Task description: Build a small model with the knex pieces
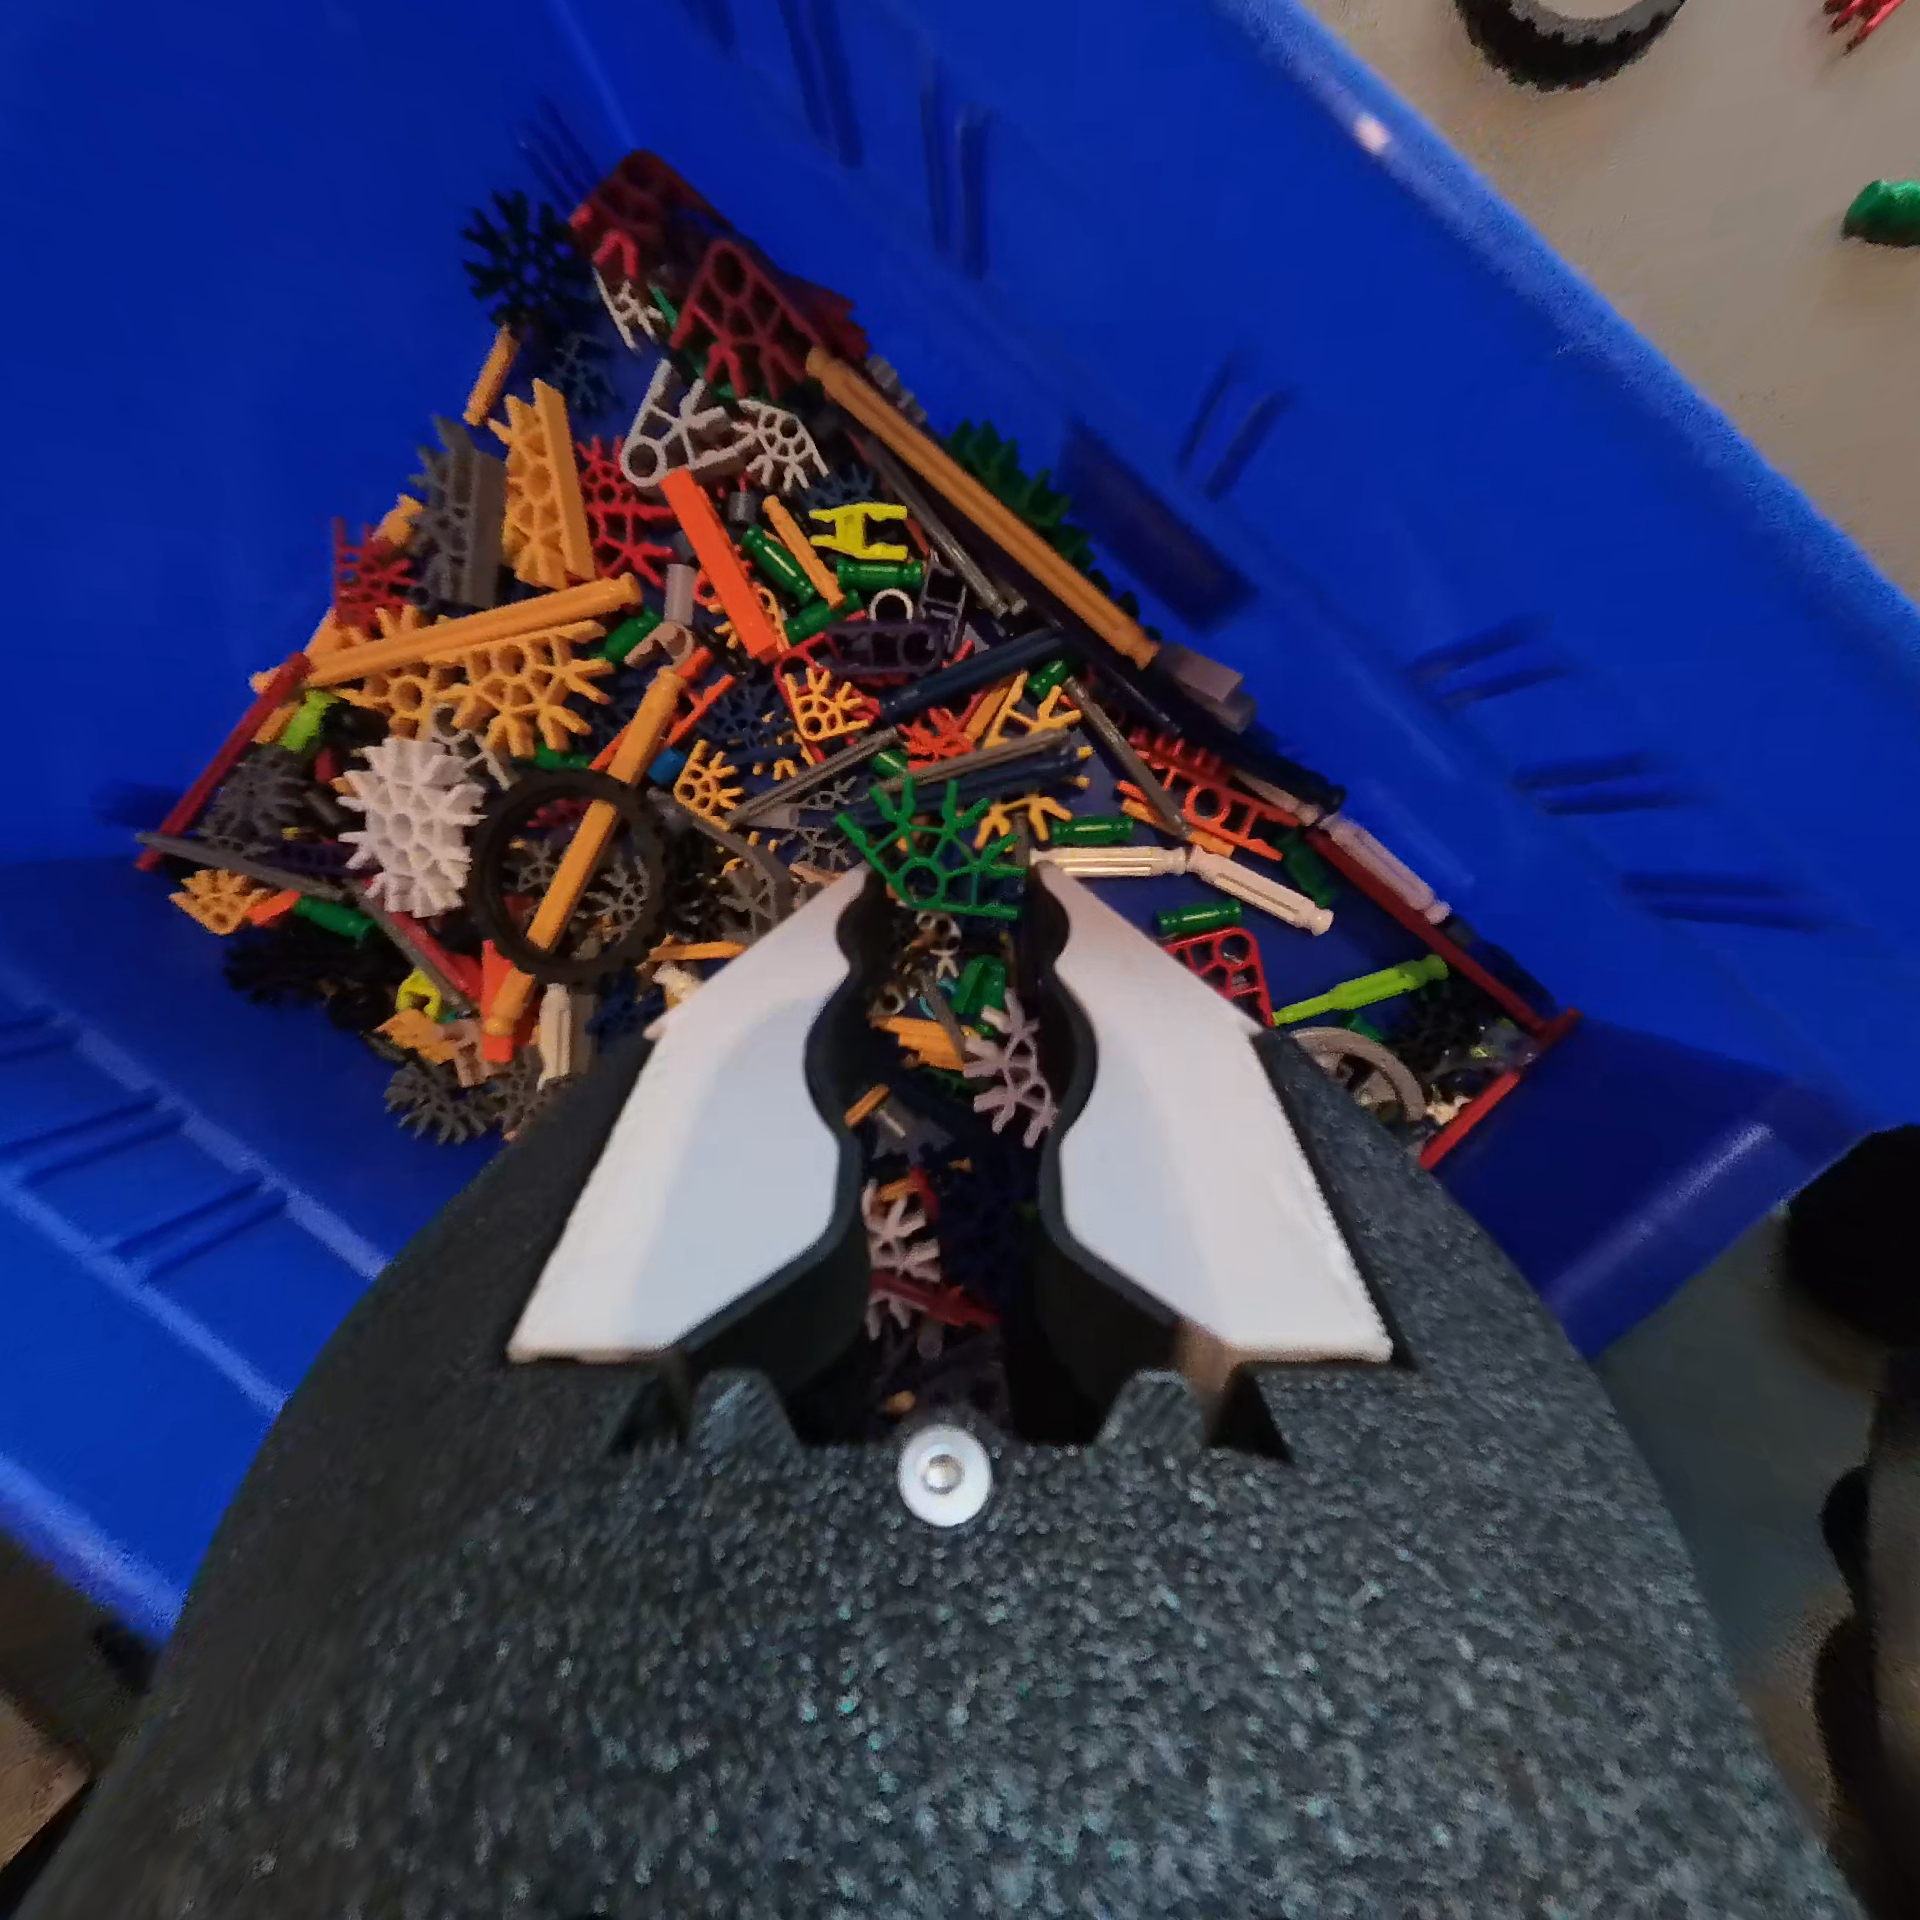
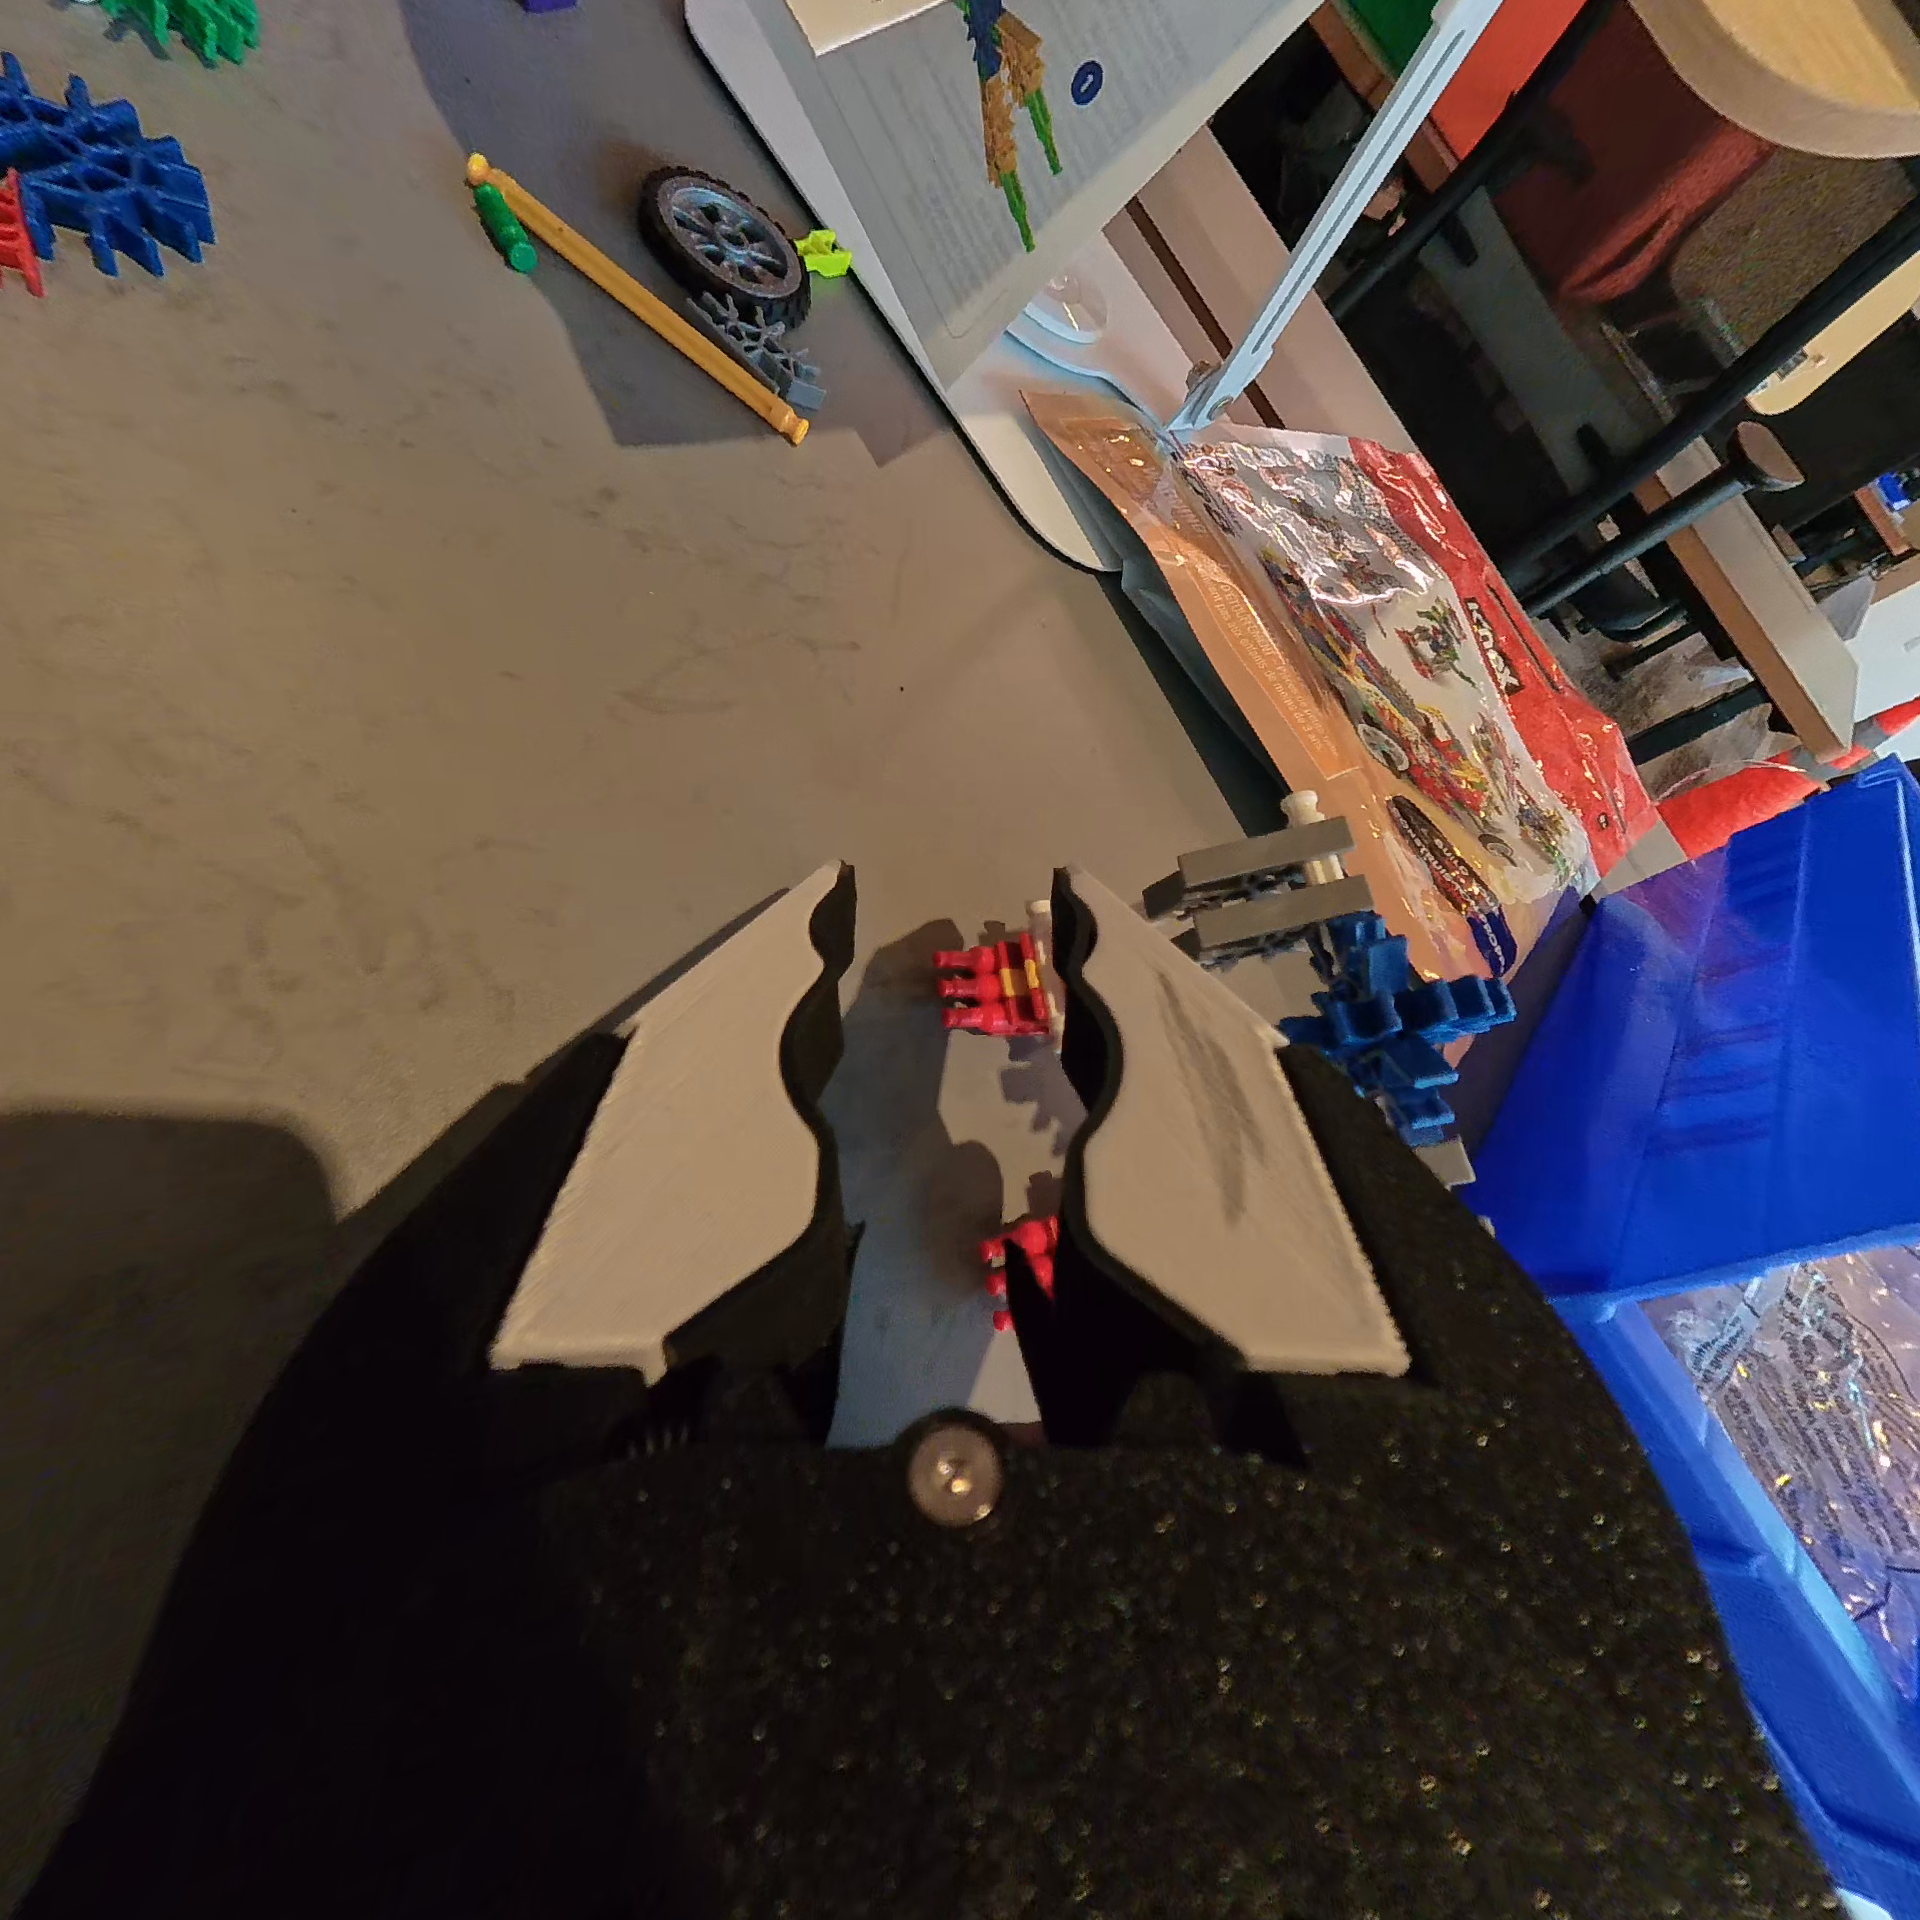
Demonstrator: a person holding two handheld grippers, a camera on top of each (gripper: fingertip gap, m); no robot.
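Your grey tabletop [image 2: 436,644] runs ahead of and left of the right jaws; beyond its far edge stand chairs and furniture. The big blue bin [image 1: 1351,436] fills the view around your left gripper [image 1: 951,883], whose jaws hang parted and empty over the heap of rods and connectors [image 1: 665,665] — a green connector [image 1: 925,842] lies just past the tips. Your right gripper [image 2: 954,894] is likewise spread, holding nothing. A small red piece [image 2: 992,987] sits between its tips, a grey-and-blue assembly [image 2: 1340,977] just right. Far ahead-left lie a yellow rod [image 2: 644,307] and wheel [image 2: 724,247].
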